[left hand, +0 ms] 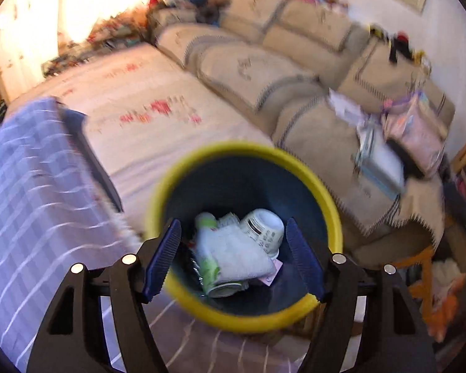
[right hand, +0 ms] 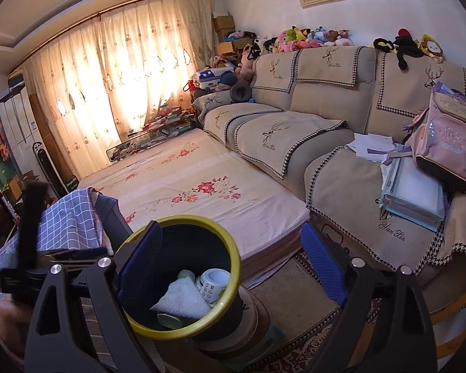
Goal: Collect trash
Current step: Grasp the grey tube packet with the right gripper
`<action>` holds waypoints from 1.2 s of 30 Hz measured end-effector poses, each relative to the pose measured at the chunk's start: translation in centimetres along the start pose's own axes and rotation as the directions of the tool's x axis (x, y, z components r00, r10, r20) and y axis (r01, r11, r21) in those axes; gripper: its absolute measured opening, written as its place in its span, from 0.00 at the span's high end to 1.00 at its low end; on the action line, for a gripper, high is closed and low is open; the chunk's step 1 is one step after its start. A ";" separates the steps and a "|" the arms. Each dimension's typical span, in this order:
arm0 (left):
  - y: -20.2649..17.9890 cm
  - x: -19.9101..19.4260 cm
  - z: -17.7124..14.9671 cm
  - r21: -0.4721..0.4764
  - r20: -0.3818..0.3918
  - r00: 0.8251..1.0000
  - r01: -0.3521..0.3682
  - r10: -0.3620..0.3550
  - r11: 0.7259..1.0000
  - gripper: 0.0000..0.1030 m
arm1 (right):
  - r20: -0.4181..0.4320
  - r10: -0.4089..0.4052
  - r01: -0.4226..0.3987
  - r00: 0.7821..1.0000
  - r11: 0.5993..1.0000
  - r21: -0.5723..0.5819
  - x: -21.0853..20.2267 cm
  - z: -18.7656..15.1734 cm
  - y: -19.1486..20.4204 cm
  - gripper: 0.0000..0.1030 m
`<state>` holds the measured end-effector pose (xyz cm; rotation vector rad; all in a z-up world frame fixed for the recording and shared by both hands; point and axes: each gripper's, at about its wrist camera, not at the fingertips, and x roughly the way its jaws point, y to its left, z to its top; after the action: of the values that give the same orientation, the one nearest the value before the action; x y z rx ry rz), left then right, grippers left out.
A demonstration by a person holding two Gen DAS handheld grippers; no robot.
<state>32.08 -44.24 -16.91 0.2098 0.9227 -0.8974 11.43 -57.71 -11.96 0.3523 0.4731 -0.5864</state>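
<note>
A dark bin with a yellow rim [left hand: 326, 199] stands below my left gripper [left hand: 234, 258], which is open and empty right above its mouth. Inside lie a white crumpled tissue [left hand: 239, 255], a white paper cup [left hand: 265, 228] and a pale green bottle [left hand: 206, 264]. In the right wrist view the same bin [right hand: 233, 267] sits on a round stool, holding the tissue [right hand: 183, 301] and the cup [right hand: 214, 283]. My right gripper [right hand: 233, 267] is open and empty above the bin's right rim. The left gripper's black body [right hand: 31, 217] shows at the left.
A table with a blue checked cloth [right hand: 68, 217] stands left of the bin. A low bed with a floral sheet [right hand: 202, 183] lies behind it. A beige sofa [right hand: 326, 118] carries papers, a folder [right hand: 416, 195] and a pink backpack [right hand: 447, 143]. A patterned rug [right hand: 295, 326] covers the floor.
</note>
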 end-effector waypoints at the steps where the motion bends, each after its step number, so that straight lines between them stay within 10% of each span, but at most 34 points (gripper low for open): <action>1: 0.9 -2.1 -0.6 -0.016 0.044 0.999 -0.007 0.008 1.000 0.27 | -0.003 0.009 -0.009 1.000 1.000 -0.007 0.1 0.0 0.5 0.16; 9: 10.0 -19.9 -8.4 -0.198 0.332 0.910 -0.191 0.249 0.962 0.16 | -0.029 0.115 -0.117 0.993 0.991 -0.071 0.6 -0.1 6.4 0.16; 22: 24.7 -35.2 -22.9 -0.538 0.359 0.600 -0.493 0.715 0.683 0.12 | -0.156 0.383 -0.411 0.911 0.874 -0.259 -0.4 -2.3 23.8 0.16; 36: 28.8 -35.1 -26.5 -0.647 0.294 0.627 -0.425 0.722 0.633 0.12 | -0.364 0.424 -0.553 0.829 0.718 -0.423 2.4 -6.4 44.8 0.16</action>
<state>27.74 7.92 -12.22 -0.2058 0.4666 -0.0117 37.99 -21.03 -10.38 0.0211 0.7199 0.1292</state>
